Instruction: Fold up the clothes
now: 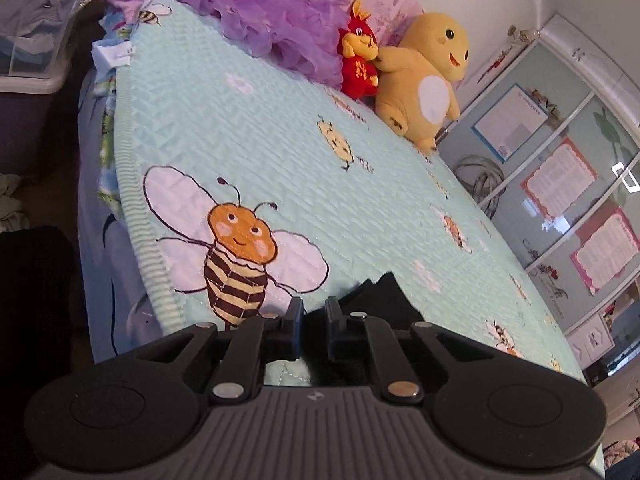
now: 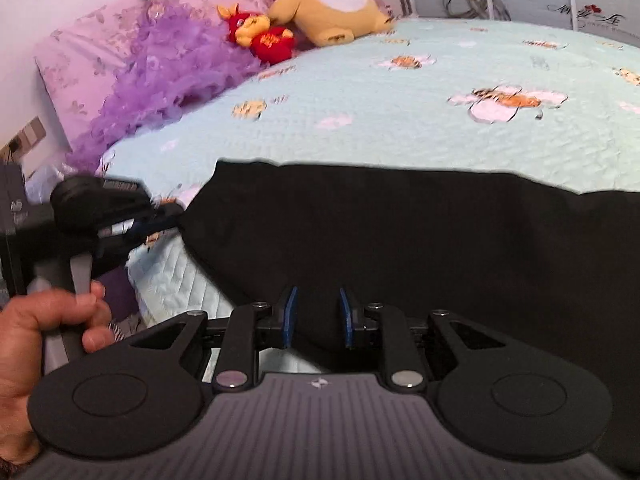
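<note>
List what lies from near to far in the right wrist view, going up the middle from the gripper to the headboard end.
right gripper → black garment → bee-print quilt → red plush → yellow plush.

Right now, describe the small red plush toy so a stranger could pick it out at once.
Start at the bed's pale blue quilted bee-print cover and go to its far end by the pink floral pillow. There the small red plush toy sits between the purple ruffled fabric and the big yellow plush toy. It alone is red, with a yellow face, and far smaller than its yellow neighbour.
</note>
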A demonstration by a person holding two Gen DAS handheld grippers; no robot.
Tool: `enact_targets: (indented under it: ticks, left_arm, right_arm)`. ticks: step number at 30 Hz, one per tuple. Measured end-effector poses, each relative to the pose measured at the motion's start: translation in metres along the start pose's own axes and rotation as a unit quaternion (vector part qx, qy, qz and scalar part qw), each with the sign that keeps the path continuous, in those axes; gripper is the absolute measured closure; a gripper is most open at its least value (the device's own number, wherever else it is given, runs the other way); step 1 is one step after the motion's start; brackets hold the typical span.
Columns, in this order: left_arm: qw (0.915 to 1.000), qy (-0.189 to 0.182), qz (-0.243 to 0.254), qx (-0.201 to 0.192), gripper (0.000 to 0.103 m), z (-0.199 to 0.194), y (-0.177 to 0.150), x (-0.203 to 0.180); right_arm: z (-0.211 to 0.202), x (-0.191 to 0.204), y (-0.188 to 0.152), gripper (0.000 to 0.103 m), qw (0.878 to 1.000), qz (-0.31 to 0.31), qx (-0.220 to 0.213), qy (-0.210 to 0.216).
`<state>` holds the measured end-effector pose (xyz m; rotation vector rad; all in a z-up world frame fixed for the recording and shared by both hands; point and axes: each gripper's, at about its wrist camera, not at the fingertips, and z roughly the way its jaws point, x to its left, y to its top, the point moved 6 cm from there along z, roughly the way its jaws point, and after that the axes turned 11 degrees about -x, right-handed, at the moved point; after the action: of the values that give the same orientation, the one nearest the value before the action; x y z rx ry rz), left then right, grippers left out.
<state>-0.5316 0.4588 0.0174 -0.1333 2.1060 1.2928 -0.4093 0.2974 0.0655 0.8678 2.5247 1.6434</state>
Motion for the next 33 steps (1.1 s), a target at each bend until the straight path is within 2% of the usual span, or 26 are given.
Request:
enact_targets:
  ticks: [4,5,7,9,11,12,13,14,15,17,18,21,22,23,29,31,33]
  left_arm:
    - [0.9995,-0.015,0.007,-0.028,0.093,-0.012,0.008,-0.01]
    - [0.999,-0.025,0.012,-0.035,0.091,-0.016,0.01,-0.015]
    - [0.9953,-0.083,0.04,-0.029,0.08,-0.02,0.008,-0.047]
    - [0.9866,-0.145,0.073,0.013,0.055,-0.013,-0.007,-0.081]
    - [0.9728,-0.193,0.089,0.092,0.05,0.009,-0.033,-0.107]
    - [0.9682,-0.202,0.077,0.126,0.054,0.024,-0.045,-0.11]
    - [0.9655,-0.202,0.07,0.148,0.06,0.036,-0.055,-0.11]
    - [0.9689,-0.185,0.069,0.149,0.082,0.047,-0.061,-0.104]
    - [0.973,-0.164,0.068,0.147,0.092,0.056,-0.064,-0.095]
    - [0.9825,-0.108,0.061,0.138,0.093,0.068,-0.063,-0.068]
    - [0.9843,-0.098,0.049,0.138,0.098,0.071,-0.061,-0.058]
    - [0.9861,-0.097,0.042,0.128,0.098,0.075,-0.056,-0.047]
    - [0.9858,-0.096,0.06,0.124,0.098,0.074,-0.058,-0.049]
    - [0.9854,-0.095,0.072,0.121,0.098,0.074,-0.059,-0.051]
    - [0.9867,-0.092,0.067,0.116,0.098,0.076,-0.063,-0.052]
    - [0.9869,-0.093,0.064,0.115,0.098,0.077,-0.062,-0.051]
    - [0.9871,-0.094,0.061,0.115,0.098,0.078,-0.062,-0.051]
  right_arm:
    - [-0.013,-0.046,0.018,0.079,0.996,0.066,-0.038,-0.054]
    - [-0.015,-0.059,0.021,0.079,0.993,0.083,-0.044,-0.067]
    - [-0.02,-0.079,0.022,0.079,0.989,0.103,-0.051,-0.093]
    - [-0.024,-0.093,0.021,0.079,0.985,0.12,-0.06,-0.112]
    - [-0.029,-0.102,0.02,0.079,0.981,0.13,-0.069,-0.128]
    - [-0.029,-0.104,0.02,0.079,0.98,0.132,-0.071,-0.133]
    - [-0.029,-0.107,0.019,0.079,0.979,0.135,-0.071,-0.135]
    - [-0.029,-0.107,0.018,0.079,0.98,0.135,-0.068,-0.132]
    - [-0.028,-0.106,0.018,0.079,0.98,0.133,-0.067,-0.132]
    - [-0.027,-0.105,0.017,0.079,0.98,0.131,-0.07,-0.133]
    - [-0.027,-0.109,0.017,0.079,0.979,0.135,-0.072,-0.135]
    - [-0.018,-0.109,0.014,0.078,0.979,0.142,-0.071,-0.128]
    - [-0.013,-0.107,0.012,0.078,0.98,0.14,-0.068,-0.121]
    - [-0.007,-0.099,0.009,0.078,0.984,0.129,-0.059,-0.109]
    - [0.006,-0.06,0.009,0.078,0.996,0.075,-0.037,-0.027]
    - [0.002,-0.059,0.015,0.078,0.996,0.067,-0.055,-0.035]
    - [0.005,-0.066,0.017,0.077,0.996,0.069,-0.051,-0.04]
